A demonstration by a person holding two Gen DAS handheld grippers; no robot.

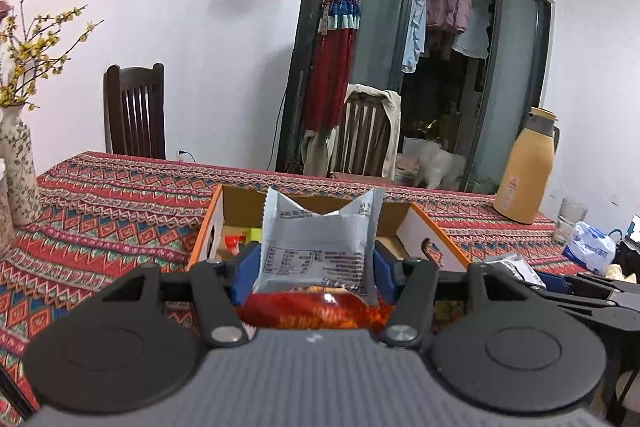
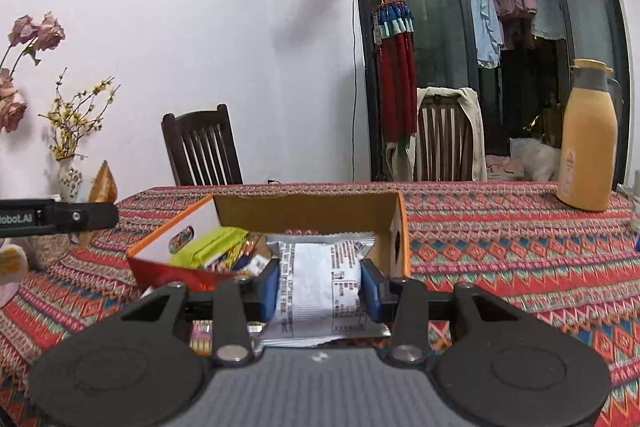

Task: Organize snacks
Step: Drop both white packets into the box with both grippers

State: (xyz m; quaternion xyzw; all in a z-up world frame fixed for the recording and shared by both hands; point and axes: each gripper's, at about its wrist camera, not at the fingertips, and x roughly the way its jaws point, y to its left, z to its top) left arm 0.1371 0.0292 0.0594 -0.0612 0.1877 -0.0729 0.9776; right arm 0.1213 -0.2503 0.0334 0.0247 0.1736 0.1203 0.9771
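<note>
Both grippers are loaded. The left gripper (image 1: pixel 316 269) is clamped on a silver snack packet (image 1: pixel 318 247), held upright at lower centre of the left wrist view, its blue pads (image 1: pixel 245 273) pressing the packet's sides; a red-orange wrapper (image 1: pixel 316 311) shows directly beneath the packet, and whether it is part of the same packet or a second item cannot be told. The right gripper (image 2: pixel 320 289) is clamped on a second silver packet (image 2: pixel 322 287) at centre of the right wrist view. Both packets sit in front of an open cardboard box (image 2: pixel 308 209) with orange-edged flaps, standing on the patterned surface (image 2: pixel 500 255) and already holding a green packet (image 2: pixel 208 247) and other wrappers. Risks, as judged: the packets are soft and air-filled, so a pinch on the sides may slip or crush the contents; the right packet's lower seam hangs loose and could catch the box's near wall on entry; the raised flaps could be struck and the light box pushed along the cloth; two grippers converging on one opening could collide. The tan thermos jug (image 2: pixel 588 139) stands well apart at right. Legible writing: "obot.AI" on the left gripper's side at left edge of the right wrist view. Packet print is tabular, too small to read.
</note>
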